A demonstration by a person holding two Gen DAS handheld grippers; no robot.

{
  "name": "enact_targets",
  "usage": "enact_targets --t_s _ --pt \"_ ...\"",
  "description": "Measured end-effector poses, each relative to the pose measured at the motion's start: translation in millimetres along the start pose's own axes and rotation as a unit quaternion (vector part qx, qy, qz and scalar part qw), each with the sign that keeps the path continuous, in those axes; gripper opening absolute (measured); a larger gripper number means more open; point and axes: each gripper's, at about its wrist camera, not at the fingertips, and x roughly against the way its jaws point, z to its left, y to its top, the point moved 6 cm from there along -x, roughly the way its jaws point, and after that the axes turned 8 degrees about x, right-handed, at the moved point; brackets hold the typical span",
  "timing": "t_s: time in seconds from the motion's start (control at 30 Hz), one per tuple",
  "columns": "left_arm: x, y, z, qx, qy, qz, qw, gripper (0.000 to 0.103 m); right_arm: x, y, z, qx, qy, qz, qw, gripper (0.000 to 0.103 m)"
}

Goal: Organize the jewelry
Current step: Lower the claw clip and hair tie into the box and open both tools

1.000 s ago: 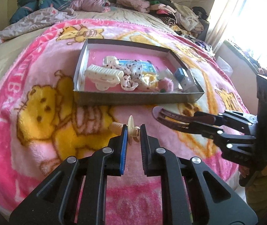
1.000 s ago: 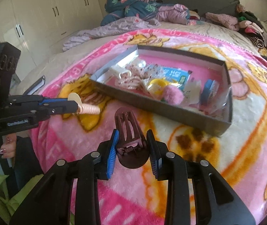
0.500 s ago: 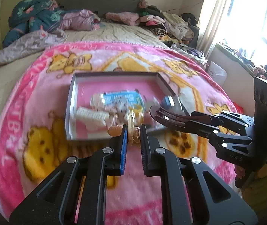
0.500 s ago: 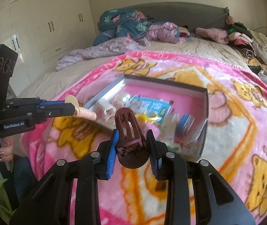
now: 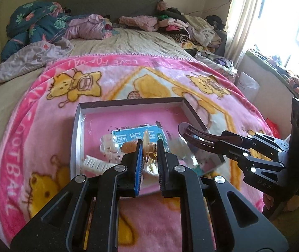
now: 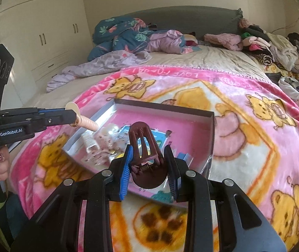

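My left gripper (image 5: 149,150) is shut on a peach hair clip (image 5: 144,146) and holds it above the near part of a shallow grey box (image 5: 77,130) with a pink floor. The clip also shows in the right wrist view (image 6: 82,120). My right gripper (image 6: 149,159) is shut on a dark brown claw hair clip (image 6: 144,149), also held over the box (image 6: 211,130); it shows in the left wrist view (image 5: 200,135). Inside the box lie a white comb clip (image 5: 97,163), a blue card (image 5: 128,135) and other small accessories.
The box sits on a pink bear-print blanket (image 5: 44,126) on a bed. Crumpled bedding and clothes (image 5: 44,27) are piled at the headboard. A window and cluttered sill (image 5: 286,67) are at the right. White wardrobes (image 6: 33,31) stand at the left.
Both grippers have risen and moved forward with their clips, from in front of the box to above it. Both stay shut.
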Motion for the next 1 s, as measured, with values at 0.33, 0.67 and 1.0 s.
enact_targets --t_s 0.33,0.67,1.0 --pt "-38.6 1.6 10.3 0.001 0.024 0.013 0.9996 0.007 -36.1 -7.5 -15.3 -0.018 -0.017 0.019 1.0 0.029" --pt "-76.1 -14.6 16.6 -0.002 0.029 0.051 0.9983 0.007 -68.0 -27.3 -15.4 -0.027 -0.015 0.041 0.999 0.029" --pt "-91.1 -19.2 22.0 0.013 0.026 0.065 0.9975 0.007 -74.7 -35.6 -3.3 -0.015 0.004 0.053 0.998 0.029"
